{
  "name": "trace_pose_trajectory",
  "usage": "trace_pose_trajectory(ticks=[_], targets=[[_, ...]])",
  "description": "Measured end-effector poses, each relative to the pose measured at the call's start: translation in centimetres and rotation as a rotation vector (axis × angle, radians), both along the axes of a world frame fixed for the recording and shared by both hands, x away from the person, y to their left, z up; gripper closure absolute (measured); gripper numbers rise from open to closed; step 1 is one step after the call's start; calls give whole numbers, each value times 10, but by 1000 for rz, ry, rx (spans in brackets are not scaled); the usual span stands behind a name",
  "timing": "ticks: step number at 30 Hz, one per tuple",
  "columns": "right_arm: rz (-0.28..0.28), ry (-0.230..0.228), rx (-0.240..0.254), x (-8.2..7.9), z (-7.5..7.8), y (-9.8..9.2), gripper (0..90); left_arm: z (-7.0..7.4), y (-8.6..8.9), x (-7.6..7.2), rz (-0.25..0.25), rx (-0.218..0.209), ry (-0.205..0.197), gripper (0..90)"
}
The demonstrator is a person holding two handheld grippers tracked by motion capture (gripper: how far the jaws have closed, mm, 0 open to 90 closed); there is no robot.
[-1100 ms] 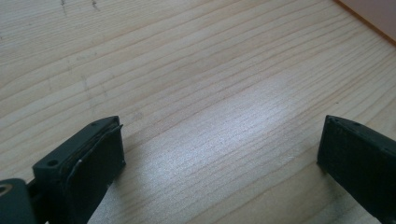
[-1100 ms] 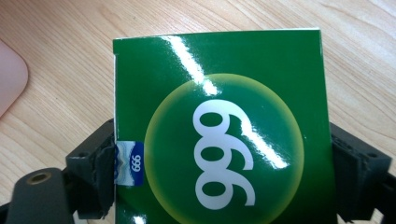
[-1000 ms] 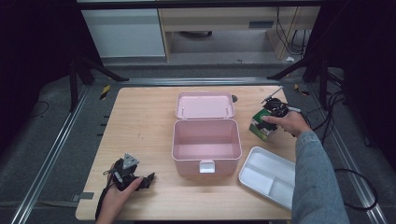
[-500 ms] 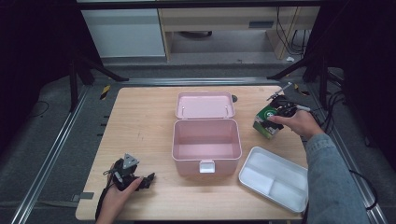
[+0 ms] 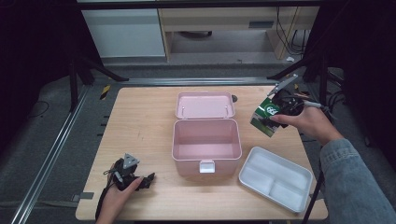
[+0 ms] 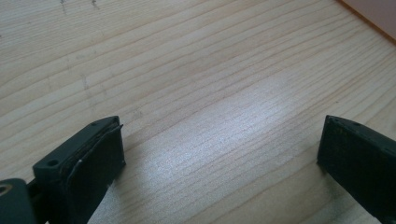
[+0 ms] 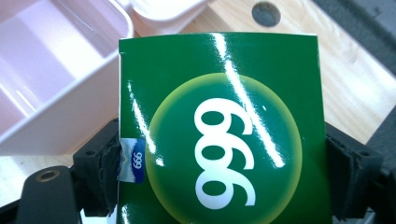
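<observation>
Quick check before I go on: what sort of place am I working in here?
Probably a lab or recording workroom, not a home. A bare wooden table stands between dark tripod stands, metal floor rails run beside it, and loose cables trail under a plain bench behind.

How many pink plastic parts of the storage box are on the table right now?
2: the open pink plastic box body at the table's middle, and its pink plastic lid lying behind it, against the body's back edge.

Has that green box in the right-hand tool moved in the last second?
Yes. The green box, clamped in the right tool, has gone up the high view, from beside the pink case's tub to beside its open lid.
</observation>
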State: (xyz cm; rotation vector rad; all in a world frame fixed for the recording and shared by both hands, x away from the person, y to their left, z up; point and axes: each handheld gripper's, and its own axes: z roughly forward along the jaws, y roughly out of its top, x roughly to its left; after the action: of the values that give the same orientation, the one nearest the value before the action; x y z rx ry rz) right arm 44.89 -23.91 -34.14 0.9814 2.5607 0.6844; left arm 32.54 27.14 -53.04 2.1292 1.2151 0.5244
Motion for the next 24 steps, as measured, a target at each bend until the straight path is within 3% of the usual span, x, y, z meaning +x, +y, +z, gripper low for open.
trace_pose_trajectory(ticks=[12, 17, 24], targets=[[96, -54, 2, -15, 47, 28, 169, 0, 0, 0, 1, 0, 0, 0], [159, -62, -1, -19, 58, 46, 169, 0, 0, 0, 3, -1, -2, 0], [209, -59, -6, -19, 62, 66, 169, 0, 0, 0, 3, -1, -2, 0]])
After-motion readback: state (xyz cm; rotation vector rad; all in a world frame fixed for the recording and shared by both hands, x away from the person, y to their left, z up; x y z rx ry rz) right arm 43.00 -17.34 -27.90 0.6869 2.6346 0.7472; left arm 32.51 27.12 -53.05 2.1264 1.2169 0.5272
